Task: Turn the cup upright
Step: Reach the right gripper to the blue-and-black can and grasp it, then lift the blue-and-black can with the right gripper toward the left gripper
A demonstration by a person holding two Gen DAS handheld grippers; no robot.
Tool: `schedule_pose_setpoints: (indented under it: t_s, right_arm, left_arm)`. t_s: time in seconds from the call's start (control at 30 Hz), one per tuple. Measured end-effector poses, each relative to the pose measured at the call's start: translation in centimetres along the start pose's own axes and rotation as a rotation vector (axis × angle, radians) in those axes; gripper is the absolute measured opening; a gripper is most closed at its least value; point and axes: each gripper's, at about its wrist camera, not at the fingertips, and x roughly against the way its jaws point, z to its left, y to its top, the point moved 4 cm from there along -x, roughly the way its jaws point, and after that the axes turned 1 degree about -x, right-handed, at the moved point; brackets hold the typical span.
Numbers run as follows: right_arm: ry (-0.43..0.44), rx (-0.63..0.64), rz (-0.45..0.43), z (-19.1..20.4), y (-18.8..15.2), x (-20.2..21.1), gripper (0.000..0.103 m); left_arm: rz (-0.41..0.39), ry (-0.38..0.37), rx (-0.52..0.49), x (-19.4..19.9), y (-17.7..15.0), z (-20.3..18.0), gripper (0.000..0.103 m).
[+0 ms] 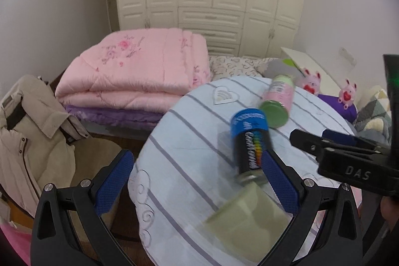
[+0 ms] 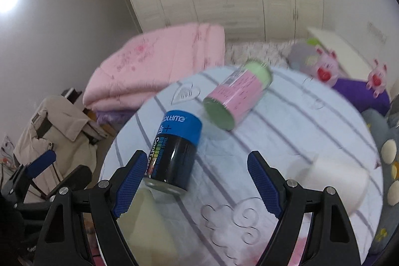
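Right gripper [image 2: 197, 181] hangs wide open, the black-and-blue canister [image 2: 174, 151] lying between its fingers. This looks like the approach; next it likely must close on the body.

My left tongs [image 1: 197, 181] are matte black plastic, two wedge-shaped arms with hollow triangular cut-outs. Each arm carries round silver screws near its hinge, and each finger [image 1: 113, 182] wears a blue pad with a fine diamond-grid texture. My right tongs [image 2: 197, 182] are built the same: black arms, silver screws, blue textured fingers [image 2: 263, 187]. Seen from my left camera, their black side bears pale raised letters, "DAS".
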Motion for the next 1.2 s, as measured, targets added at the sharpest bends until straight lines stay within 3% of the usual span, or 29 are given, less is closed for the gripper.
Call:
schedule_pose_setpoints:
  t_s: [0.5, 0.63, 0.67, 0.7, 0.73, 0.97, 1.2]
  right_arm:
    - [0.021, -0.060, 0.253, 2.0, 0.4, -9.2, 0.084]
    - [0.074, -0.092, 0.269, 1.9, 0.2, -10.0, 0.083]
    - [0.079, -0.089, 0.274, 2.0, 0.1, -10.1, 0.080]
    - [0.091, -0.089, 0.279, 2.1, 0.1, -10.1, 0.070]
    - [0.104, -0.086, 0.276, 2.2, 0.1, -10.0, 0.070]
    - [0.067, -0.055, 0.253, 2.1, 0.3, -9.1, 0.070]
    - [0.007, -0.087, 0.223, -1.2, -0.3, -5.3, 0.070]
  left_arm:
    - [0.085, -0.013, -0.007, -4.4, 0.3, 2.3, 0.103]
    - [0.098, -0.024, -0.002, -4.8, 0.0, 2.4, 0.103]
    - [0.101, -0.026, -0.001, -4.9, 0.0, 2.3, 0.103]
    - [0.102, -0.027, -0.001, -4.9, 0.1, 2.3, 0.103]
    - [0.101, -0.027, -0.001, -4.9, 0.1, 2.3, 0.103]
    - [0.085, -0.038, -0.010, -3.9, 0.2, 1.7, 0.103]
    - [0.060, -0.074, -0.042, -2.0, 0.6, -1.0, 0.103]
